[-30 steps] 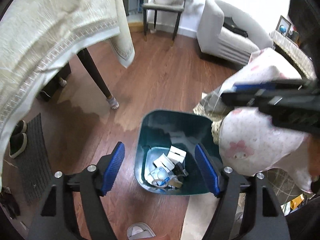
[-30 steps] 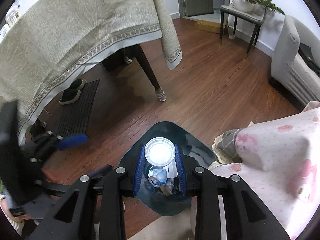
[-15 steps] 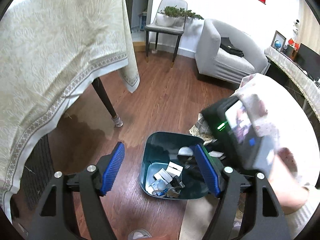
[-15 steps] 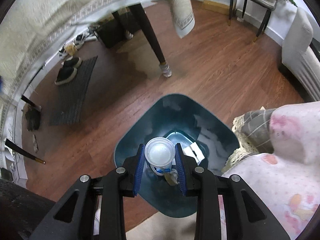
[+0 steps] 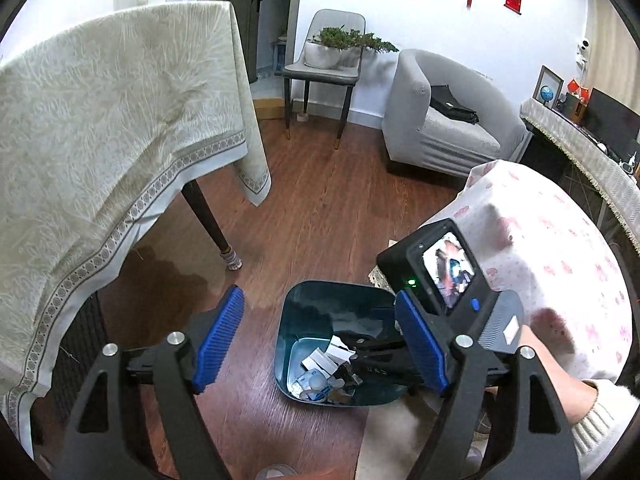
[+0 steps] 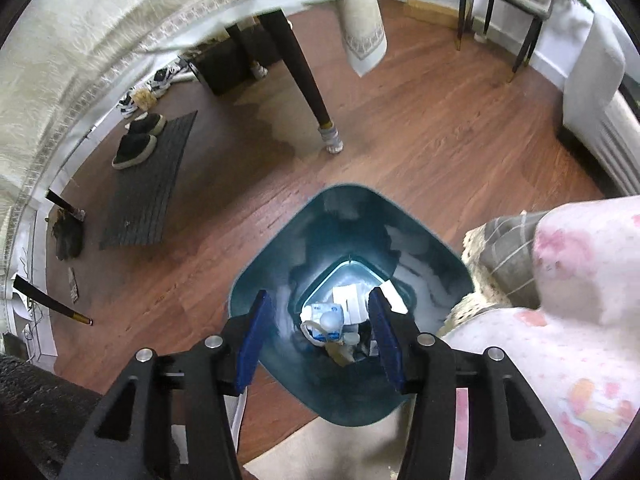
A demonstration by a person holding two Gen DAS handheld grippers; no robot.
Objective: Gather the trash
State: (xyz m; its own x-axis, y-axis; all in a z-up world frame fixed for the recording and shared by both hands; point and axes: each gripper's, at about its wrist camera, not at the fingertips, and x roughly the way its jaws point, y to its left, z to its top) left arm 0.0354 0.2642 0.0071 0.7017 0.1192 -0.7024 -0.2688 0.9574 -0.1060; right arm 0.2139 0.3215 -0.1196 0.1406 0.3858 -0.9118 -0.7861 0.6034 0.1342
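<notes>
A dark teal trash bin stands on the wooden floor. Inside it lie white paper scraps and a white-and-blue plastic cup. My right gripper is open and empty, directly above the bin's mouth. Its body and camera screen show in the left wrist view over the bin's right side. My left gripper is open and empty, higher up, with the bin between its fingers.
A table with a beige cloth and dark leg stands at the left. A floral-covered seat is at the right beside the bin. A doormat with slippers, a grey armchair and a chair with a plant stand farther off.
My right gripper has opened and let go of the plastic cup, which now lies in the bin. My left gripper has risen and tilted up, showing more of the room.
</notes>
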